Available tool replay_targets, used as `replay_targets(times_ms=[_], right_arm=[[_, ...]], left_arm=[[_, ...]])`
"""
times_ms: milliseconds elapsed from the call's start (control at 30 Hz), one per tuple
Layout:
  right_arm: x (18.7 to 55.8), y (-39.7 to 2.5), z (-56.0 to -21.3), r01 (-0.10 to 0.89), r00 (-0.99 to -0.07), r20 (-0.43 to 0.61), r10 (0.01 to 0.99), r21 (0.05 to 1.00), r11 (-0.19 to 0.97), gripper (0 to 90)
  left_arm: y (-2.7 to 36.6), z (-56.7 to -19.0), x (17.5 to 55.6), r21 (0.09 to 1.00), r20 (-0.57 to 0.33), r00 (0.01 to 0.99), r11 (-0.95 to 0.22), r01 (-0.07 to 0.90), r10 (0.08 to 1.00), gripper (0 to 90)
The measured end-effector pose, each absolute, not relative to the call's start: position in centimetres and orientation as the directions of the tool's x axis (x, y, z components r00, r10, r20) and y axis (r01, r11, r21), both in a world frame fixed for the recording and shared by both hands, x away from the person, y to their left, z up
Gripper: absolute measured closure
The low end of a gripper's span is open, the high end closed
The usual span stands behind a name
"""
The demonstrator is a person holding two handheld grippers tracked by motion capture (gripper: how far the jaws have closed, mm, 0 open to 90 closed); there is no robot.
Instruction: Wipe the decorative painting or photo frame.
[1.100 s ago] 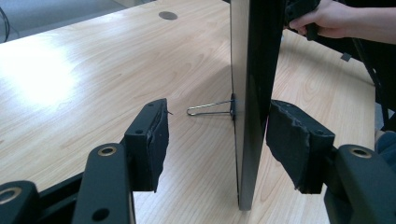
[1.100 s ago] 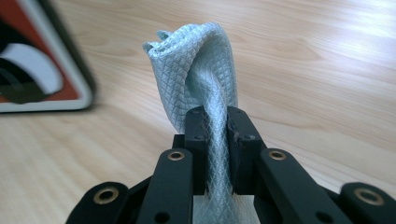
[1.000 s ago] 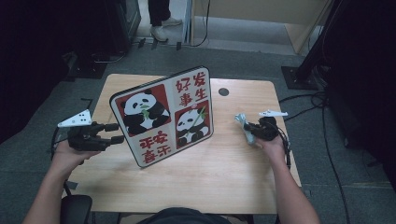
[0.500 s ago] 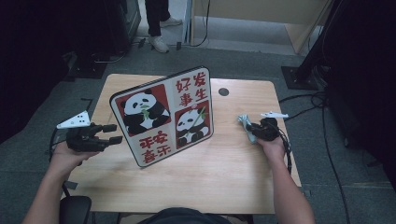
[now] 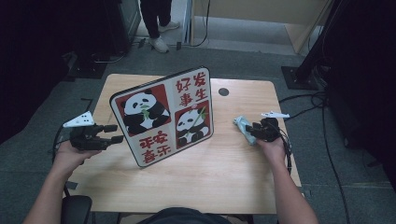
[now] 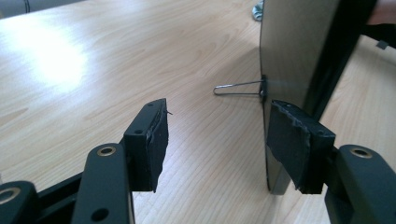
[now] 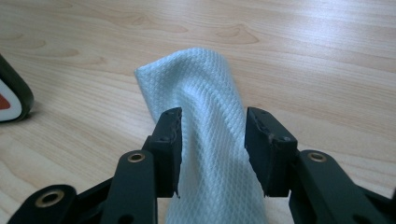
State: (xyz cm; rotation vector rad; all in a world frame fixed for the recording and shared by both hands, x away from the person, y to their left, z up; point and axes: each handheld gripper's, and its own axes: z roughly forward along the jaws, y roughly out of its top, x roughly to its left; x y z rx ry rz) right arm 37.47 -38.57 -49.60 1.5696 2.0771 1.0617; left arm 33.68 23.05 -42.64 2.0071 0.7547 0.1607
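Note:
A panda picture board [image 5: 163, 121] with red panels and Chinese characters stands tilted in the middle of the wooden table [image 5: 243, 186]. My left gripper [image 5: 115, 133] hovers open just left of the board's lower left edge. In the left gripper view the board's grey back [image 6: 294, 46] and its wire stand [image 6: 238, 88] lie just beyond the left gripper [image 6: 217, 135], whose right jaw is level with the board's edge. My right gripper [image 5: 250, 130] is shut on a light blue cloth [image 5: 242, 124] to the right of the board. The waffle-weave cloth [image 7: 205, 93] fills the right gripper [image 7: 212, 135].
A round black grommet [image 5: 223, 92] sits in the table's far right area. A person's legs [image 5: 156, 23] stand on the floor beyond the table. Black stands and cables [image 5: 317, 98] lie on the floor to the right. The board's corner [image 7: 11, 102] shows left of the cloth.

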Motion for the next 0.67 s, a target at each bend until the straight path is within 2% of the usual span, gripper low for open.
replay_targets(times_ms=[367, 667], right_arm=[[35.6, -36.8, -48.1, 0.655, -0.375, 0.165, 0.912, 0.743, 0.135, 56.5], [33.4, -35.3, -47.4, 0.622, -0.446, 0.148, 0.883, 0.76, 0.187, 55.6]], left_arm=[[23.1, -43.7, 34.8, 0.804, -0.189, 0.776, -0.359, 0.474, 0.602, 37.7], [22.9, -44.3, 35.8, 0.792, -0.197, 0.758, -0.354, 0.497, 0.622, 37.1]])
